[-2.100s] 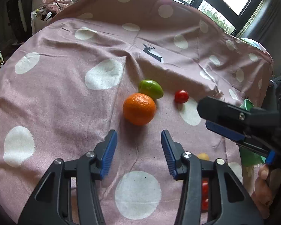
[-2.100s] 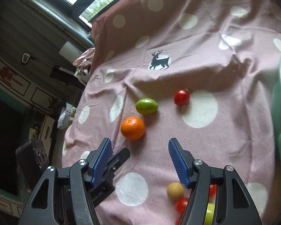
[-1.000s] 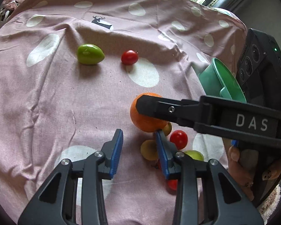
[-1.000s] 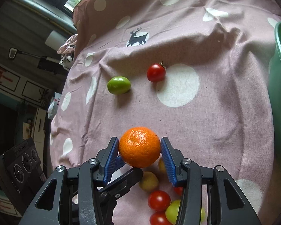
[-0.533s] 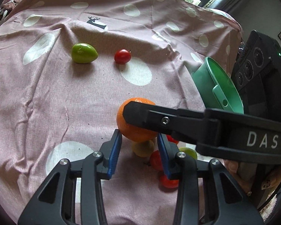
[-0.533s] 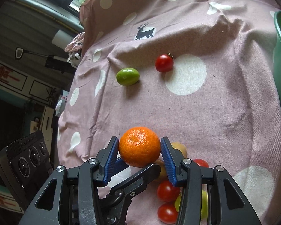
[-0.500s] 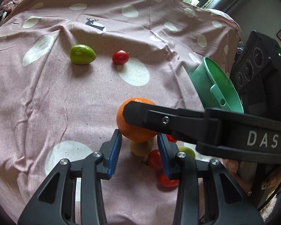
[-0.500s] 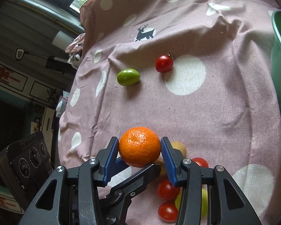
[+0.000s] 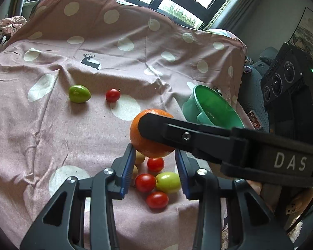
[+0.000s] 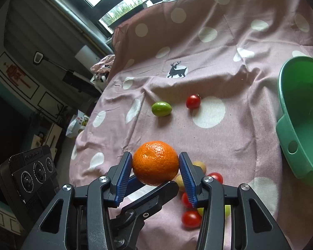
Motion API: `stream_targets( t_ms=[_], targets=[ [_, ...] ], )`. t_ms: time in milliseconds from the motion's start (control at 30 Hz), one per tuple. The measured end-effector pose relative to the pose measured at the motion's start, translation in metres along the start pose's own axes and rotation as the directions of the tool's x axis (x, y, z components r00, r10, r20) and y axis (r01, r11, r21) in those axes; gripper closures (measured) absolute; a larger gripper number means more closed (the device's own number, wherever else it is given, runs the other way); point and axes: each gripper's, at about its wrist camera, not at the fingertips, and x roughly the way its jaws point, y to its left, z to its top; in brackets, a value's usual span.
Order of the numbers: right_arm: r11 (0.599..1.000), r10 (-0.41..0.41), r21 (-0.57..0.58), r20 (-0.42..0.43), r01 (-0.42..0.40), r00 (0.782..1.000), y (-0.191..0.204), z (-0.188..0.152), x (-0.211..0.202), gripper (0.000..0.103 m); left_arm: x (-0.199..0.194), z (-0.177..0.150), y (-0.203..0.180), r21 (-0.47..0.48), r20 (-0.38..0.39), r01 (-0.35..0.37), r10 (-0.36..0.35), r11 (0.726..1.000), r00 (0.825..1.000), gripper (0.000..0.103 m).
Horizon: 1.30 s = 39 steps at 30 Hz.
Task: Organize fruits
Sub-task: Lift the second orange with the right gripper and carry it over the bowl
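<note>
The right gripper (image 10: 155,171) is clamping the orange (image 10: 155,162); the green bowl (image 10: 298,125) is lying to its right, probably the destination. The left gripper (image 9: 155,169) is hovering empty, jaws apart.

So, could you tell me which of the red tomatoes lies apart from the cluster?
The red tomato beside the green fruit, far up the cloth; the other red ones sit bunched below the held orange.
</note>
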Motion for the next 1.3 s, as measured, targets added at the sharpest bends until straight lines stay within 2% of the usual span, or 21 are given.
stream_targets(
  t_ms=[133,400,567,1300],
  targets=[
    [1.000,0.021,0.006,0.031,-0.021,0.999,-0.004,0.004,-0.013,0.055,-0.004,0.006,-0.016,0.033,0.025,-0.008,0.007,0.999,1.000,0.065],
    [1.000,0.014,0.010,0.129,-0.016,0.992,-0.019,0.012,-0.049,0.055,0.004,0.024,-0.053,0.087,0.043,0.012,-0.016,0.996,0.999,0.065],
    [1.000,-0.019,0.027,0.190,0.014,0.982,-0.032,0.012,-0.071,0.054,0.018,0.032,-0.077,0.130,0.035,0.032,-0.037,0.991,0.999,0.065],
    [0.985,-0.090,0.168,0.250,0.049,0.964,-0.088,0.014,-0.103,0.054,0.065,0.045,-0.126,0.194,-0.031,0.085,-0.080,0.977,0.996,0.065]
  ],
)
